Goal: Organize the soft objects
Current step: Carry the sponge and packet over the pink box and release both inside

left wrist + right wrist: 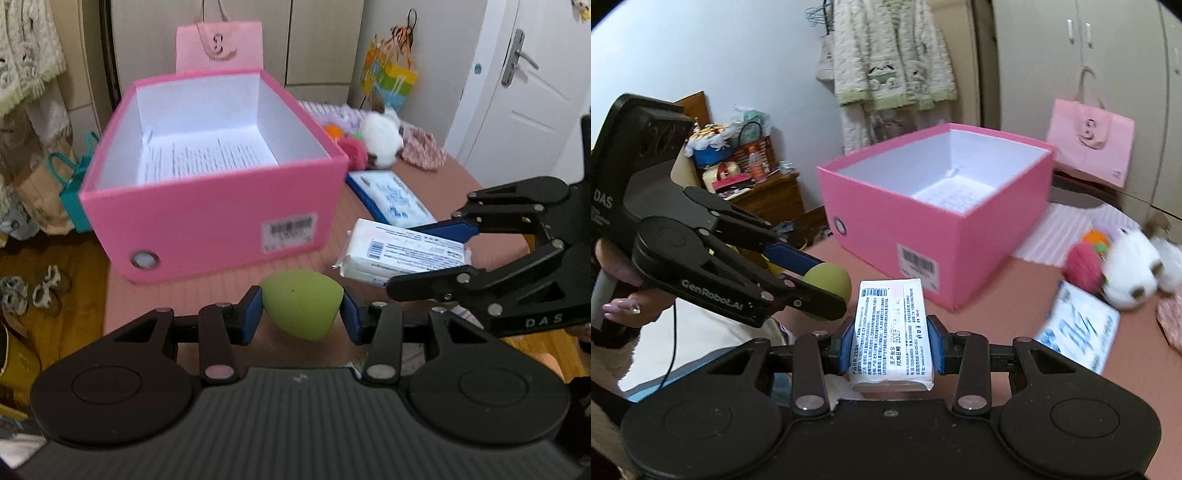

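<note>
My left gripper (301, 314) is shut on a green egg-shaped sponge (301, 308), held above the brown table in front of the open pink box (207, 225). It also shows in the right wrist view (822, 282) with the green sponge (827, 286). My right gripper (892, 345) is shut on a white tissue pack (892, 332), held near the pink box (923, 236). In the left wrist view the right gripper (439, 254) holds the tissue pack (402, 254) to the right of the sponge. The box holds only a printed sheet.
A white plush toy (382, 138), a pink pompom (354, 149), an orange ball (332, 131) and a blue-white wipes pack (391, 197) lie on the table right of the box. A pink paper bag (219, 46) stands behind it. Patterned cloth (423, 147) lies at far right.
</note>
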Demonstrator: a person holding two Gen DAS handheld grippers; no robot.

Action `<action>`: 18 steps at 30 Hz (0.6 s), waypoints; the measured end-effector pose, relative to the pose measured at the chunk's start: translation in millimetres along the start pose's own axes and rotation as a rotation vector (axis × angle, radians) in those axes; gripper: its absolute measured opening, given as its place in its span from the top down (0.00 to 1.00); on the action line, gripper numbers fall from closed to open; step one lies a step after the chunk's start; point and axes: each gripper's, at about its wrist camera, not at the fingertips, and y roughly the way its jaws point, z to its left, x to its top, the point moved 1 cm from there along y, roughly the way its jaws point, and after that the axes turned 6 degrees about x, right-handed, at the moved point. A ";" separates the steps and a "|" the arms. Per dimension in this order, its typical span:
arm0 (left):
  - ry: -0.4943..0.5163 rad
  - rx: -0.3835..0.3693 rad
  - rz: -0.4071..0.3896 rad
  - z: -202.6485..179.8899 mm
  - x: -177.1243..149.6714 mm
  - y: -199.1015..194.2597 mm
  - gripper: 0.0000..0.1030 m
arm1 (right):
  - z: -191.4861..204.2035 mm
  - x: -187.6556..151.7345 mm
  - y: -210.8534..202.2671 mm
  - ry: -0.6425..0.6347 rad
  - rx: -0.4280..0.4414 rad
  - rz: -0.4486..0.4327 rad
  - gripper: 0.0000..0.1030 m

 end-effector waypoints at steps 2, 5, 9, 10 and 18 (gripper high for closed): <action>0.001 -0.025 -0.027 8.3 9.1 -5.6 0.57 | 2.3 13.7 3.8 -0.021 -0.007 -0.005 0.57; 0.009 -0.039 -0.071 16.6 27.3 -9.9 0.57 | 0.9 33.5 7.2 -0.044 -0.030 -0.038 0.57; 0.010 -0.042 -0.146 30.2 59.3 -9.6 0.57 | -10.3 61.6 12.9 -0.046 -0.070 -0.098 0.57; 0.012 -0.041 -0.161 32.9 66.6 -8.1 0.57 | -14.1 68.5 14.3 -0.047 -0.086 -0.113 0.57; 0.012 0.056 -0.196 58.3 135.1 40.7 0.57 | -53.9 126.0 39.9 -0.055 -0.157 -0.141 0.57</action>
